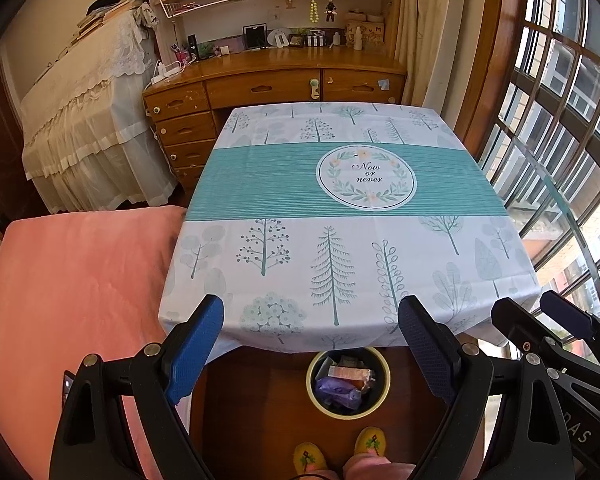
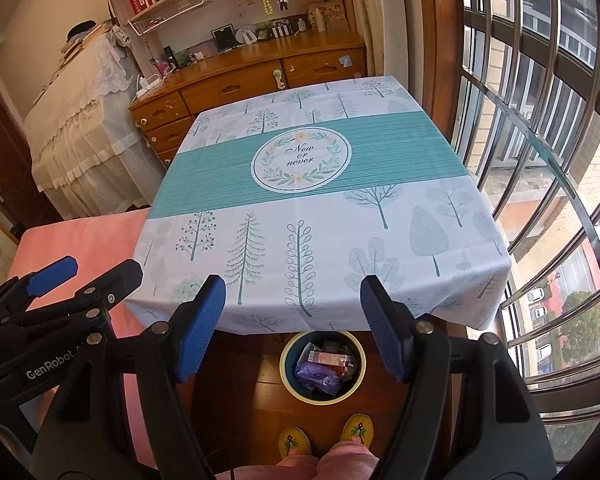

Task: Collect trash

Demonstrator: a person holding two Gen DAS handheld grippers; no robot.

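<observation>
A round bin (image 1: 385, 364) (image 2: 286, 376) with a pale rim stands on the wooden floor below the table's near edge. It holds a pink box (image 1: 348, 372) (image 2: 328, 358), a purple bag (image 1: 338, 392) (image 2: 316, 376) and other scraps. My left gripper (image 1: 312, 336) (image 2: 84, 276) is open above the bin, nothing between its blue pads. My right gripper (image 2: 292, 312) (image 1: 540, 312) is close beside it on the right, also open and holding nothing. The table (image 1: 340, 248) (image 2: 320, 220), under a tree-print cloth with a teal band, shows no loose items.
A pink bed (image 1: 80, 280) lies left of the table. A wooden desk (image 1: 276, 80) with shelves stands behind it, and a barred window (image 1: 560, 120) runs along the right. A person's feet in yellow slippers (image 1: 370, 442) (image 2: 358, 428) stand near the bin.
</observation>
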